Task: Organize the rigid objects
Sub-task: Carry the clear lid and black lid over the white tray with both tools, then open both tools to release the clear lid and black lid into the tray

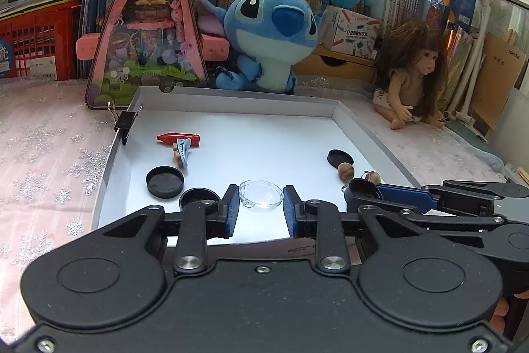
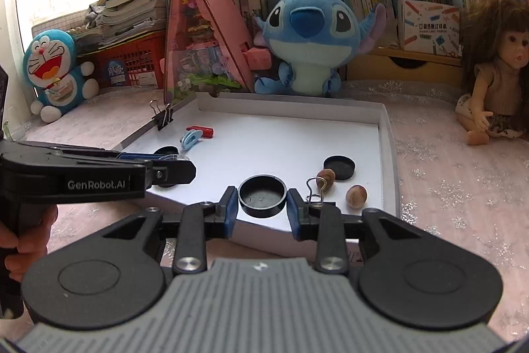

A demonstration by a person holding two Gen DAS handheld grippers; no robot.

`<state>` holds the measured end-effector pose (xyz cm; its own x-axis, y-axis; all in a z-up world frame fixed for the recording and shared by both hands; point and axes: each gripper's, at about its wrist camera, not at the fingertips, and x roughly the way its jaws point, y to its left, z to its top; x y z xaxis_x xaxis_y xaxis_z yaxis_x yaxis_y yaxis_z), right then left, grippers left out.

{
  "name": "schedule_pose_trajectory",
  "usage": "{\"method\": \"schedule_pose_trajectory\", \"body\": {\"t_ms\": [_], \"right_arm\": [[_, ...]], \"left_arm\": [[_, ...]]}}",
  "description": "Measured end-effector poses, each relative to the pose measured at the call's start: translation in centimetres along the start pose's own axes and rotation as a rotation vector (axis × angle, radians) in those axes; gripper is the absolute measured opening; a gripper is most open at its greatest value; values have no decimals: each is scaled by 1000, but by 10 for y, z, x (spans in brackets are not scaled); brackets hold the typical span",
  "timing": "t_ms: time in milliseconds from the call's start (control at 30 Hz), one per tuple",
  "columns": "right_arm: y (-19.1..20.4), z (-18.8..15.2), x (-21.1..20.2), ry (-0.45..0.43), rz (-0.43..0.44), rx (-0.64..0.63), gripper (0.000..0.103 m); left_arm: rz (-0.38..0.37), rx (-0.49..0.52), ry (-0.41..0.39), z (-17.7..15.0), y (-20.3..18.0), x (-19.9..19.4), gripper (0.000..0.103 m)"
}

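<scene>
While my left gripper (image 1: 261, 209) stands open around the clear glass dish (image 1: 261, 194) near the white tray's (image 1: 231, 95) front edge, touching nothing, its camera shows a black cap (image 1: 165, 181) at the left edge. My right gripper (image 2: 262, 210) brackets another black cap (image 2: 262, 195), jaws apart. Only the right view shows the Doraemon plush (image 2: 56, 73) and a silver binder clip (image 2: 314, 189) beside two nuts (image 2: 325, 178).
</scene>
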<state>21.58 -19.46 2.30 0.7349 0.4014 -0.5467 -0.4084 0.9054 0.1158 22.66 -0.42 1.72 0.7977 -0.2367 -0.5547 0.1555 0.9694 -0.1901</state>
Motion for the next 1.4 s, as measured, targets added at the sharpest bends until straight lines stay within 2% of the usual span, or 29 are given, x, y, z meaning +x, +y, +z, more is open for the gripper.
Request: {"method": "schedule_pose_trajectory", "body": {"t_ms": [400, 633, 867, 1267, 1333, 1400], "right_arm": [[-7, 8, 26, 50, -29, -1, 37], [-10, 13, 33, 58, -99, -34, 37], [-11, 15, 35, 58, -80, -27, 37], [-2, 18, 41, 79, -85, -64, 37], [-1, 18, 41, 82, -89, -65, 39], [-1, 18, 41, 81, -89, -60, 44]], "left_arm": [[61, 29, 24, 5, 5, 26, 26], [99, 31, 31, 12, 8, 38, 26], [120, 6, 44, 14, 16, 50, 27], [141, 18, 34, 12, 17, 48, 27], [142, 17, 35, 12, 17, 47, 27], [143, 14, 37, 12, 16, 46, 33]]}}
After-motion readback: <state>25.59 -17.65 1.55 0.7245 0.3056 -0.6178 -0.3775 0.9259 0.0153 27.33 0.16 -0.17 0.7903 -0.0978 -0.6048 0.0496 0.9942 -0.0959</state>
